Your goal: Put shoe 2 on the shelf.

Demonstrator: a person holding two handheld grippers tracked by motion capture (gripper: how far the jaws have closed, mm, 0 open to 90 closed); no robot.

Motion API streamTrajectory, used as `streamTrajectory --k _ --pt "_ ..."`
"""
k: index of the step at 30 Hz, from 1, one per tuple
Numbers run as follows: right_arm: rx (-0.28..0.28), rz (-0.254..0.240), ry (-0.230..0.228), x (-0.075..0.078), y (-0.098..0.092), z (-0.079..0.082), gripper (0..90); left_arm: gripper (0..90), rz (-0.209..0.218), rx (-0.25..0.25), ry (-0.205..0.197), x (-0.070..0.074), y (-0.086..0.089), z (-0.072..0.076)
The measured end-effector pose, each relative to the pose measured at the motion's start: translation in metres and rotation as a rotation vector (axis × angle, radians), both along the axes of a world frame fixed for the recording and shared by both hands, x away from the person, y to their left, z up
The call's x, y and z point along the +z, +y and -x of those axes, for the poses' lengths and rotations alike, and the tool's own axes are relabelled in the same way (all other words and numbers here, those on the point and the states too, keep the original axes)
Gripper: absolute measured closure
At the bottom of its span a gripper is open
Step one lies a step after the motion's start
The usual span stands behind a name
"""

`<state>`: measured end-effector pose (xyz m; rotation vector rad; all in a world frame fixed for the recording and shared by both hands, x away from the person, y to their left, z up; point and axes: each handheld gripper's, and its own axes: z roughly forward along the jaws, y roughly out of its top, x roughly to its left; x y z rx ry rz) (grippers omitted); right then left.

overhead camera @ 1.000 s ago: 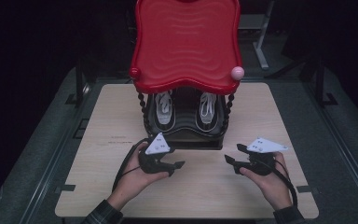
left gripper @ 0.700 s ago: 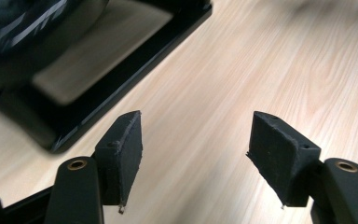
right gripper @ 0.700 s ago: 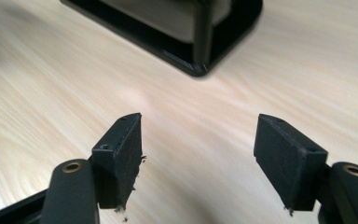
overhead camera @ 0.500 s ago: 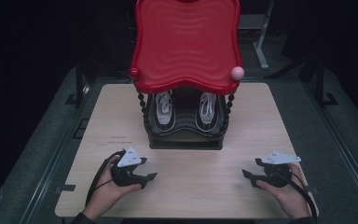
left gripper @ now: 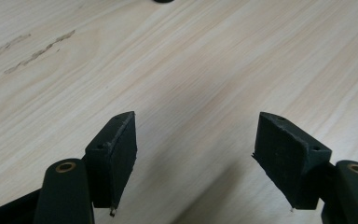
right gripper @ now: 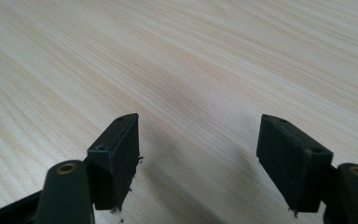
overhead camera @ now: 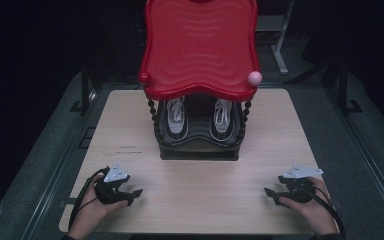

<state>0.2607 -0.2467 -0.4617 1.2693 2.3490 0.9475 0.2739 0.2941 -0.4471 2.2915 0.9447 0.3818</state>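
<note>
A small rack stands at the middle of the wooden table (overhead camera: 130, 125). It has a wavy red top shelf (overhead camera: 200, 50) and a black lower shelf (overhead camera: 198, 146). A pair of white-and-grey sneakers (overhead camera: 176, 117) (overhead camera: 222, 115) sits on the lower shelf, toes toward me. My left gripper (overhead camera: 134, 193) lies low near the table's front left and points right. Its jaws have just been opening and stand open over bare wood (left gripper: 193, 126). My right gripper (overhead camera: 269, 192) lies at the front right and points left. It has also been opening, and nothing is between its pads (right gripper: 198, 128).
A pink ball (overhead camera: 254, 78) caps the red shelf's right front corner and a red one (overhead camera: 143, 78) the left. Beaded black posts (overhead camera: 153, 117) carry the top. Dark floor and a metal stand (overhead camera: 279, 45) surround the table. Bare wood lies between the two grippers.
Both hands drew back from the front of the rack toward the near edge and outward to the table's corners, sinking lower. The jaws of both grippers spread wider.
</note>
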Motion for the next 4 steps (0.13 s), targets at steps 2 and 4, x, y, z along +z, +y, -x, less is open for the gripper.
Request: streamTrajectory --k 2,4 --pt "-0.006 0.017 -0.002 -0.0012 -0.0006 -0.0004 28.6 27.7 -0.006 0.001 0.017 -0.0024 0.0006 -0.0008" --pt "-0.008 0.015 0.002 -0.0019 -0.0013 -0.0007 28.5 27.4 -0.012 0.003 0.024 -0.0035 0.001 -0.0012"
